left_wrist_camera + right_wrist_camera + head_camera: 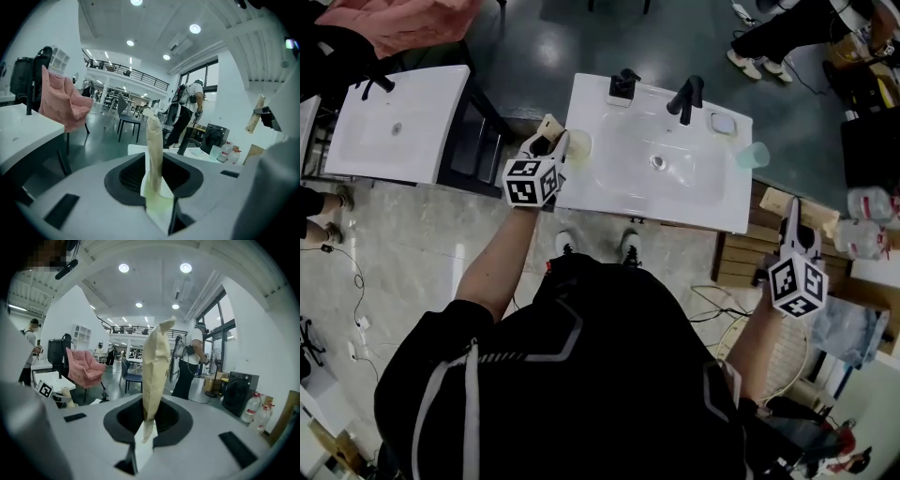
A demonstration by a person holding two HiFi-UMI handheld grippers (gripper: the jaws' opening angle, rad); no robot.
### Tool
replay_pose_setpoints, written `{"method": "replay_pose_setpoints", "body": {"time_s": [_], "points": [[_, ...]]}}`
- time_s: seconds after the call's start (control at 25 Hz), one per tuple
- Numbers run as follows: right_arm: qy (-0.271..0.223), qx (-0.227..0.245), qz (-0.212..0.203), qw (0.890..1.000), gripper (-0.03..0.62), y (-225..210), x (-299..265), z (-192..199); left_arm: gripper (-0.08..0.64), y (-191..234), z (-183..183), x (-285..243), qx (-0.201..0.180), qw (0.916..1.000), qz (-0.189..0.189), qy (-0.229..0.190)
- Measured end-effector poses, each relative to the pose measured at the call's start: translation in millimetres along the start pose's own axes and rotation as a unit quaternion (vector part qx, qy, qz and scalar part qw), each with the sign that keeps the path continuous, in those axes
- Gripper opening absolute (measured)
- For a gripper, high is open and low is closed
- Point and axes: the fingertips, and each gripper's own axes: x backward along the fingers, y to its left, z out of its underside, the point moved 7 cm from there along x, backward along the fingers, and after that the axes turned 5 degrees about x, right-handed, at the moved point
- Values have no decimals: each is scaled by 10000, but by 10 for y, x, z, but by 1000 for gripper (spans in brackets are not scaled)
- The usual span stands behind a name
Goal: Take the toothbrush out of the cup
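Jaws of left gripper [553,133] clamp the cup [581,146] — right gripper [793,214] closed, empty.

Counting it up now: two sets of tongs are showing, the left tongs [555,136] and the right tongs [791,208]. Two whole white sinks are sitting here, the middle sink [609,183] and the left sink [356,150]. Two cups are standing out, a yellowish cup [578,145] and a teal cup [753,155]. Two clear bottles are lying at right, the upper bottle [866,202] and the lower bottle [853,236].
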Motion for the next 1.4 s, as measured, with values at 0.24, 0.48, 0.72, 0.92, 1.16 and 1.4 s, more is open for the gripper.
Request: {"method": "replay_pose_setpoints", "body": {"time_s": [0.24,0.48,0.72,0.92,1.16,1.4], "points": [[-27,-20,-79,10000,32,-42,-41,4,57,-33,-53,-14,-65,9999,-103,-24],[-96,-59,-135,9998,32,-122,-116,7,48,-73,-143,-33,-163,9997,-165,-64],[-232,-112,-250,9994,32,-213,-209,-27,44,-164,-269,19,-282,9993,-186,-152],[-380,-240,-395,9982,32,-309,-354,-69,43,-251,-403,92,-350,9987,-250,-259],[-558,-332,-614,9960,32,-398,-549,-92,37,-391,-611,253,-473,9972,-316,-487],[-706,-395,-781,9937,32,-453,-683,-134,31,-539,-788,428,-541,9955,-350,-695]]}}
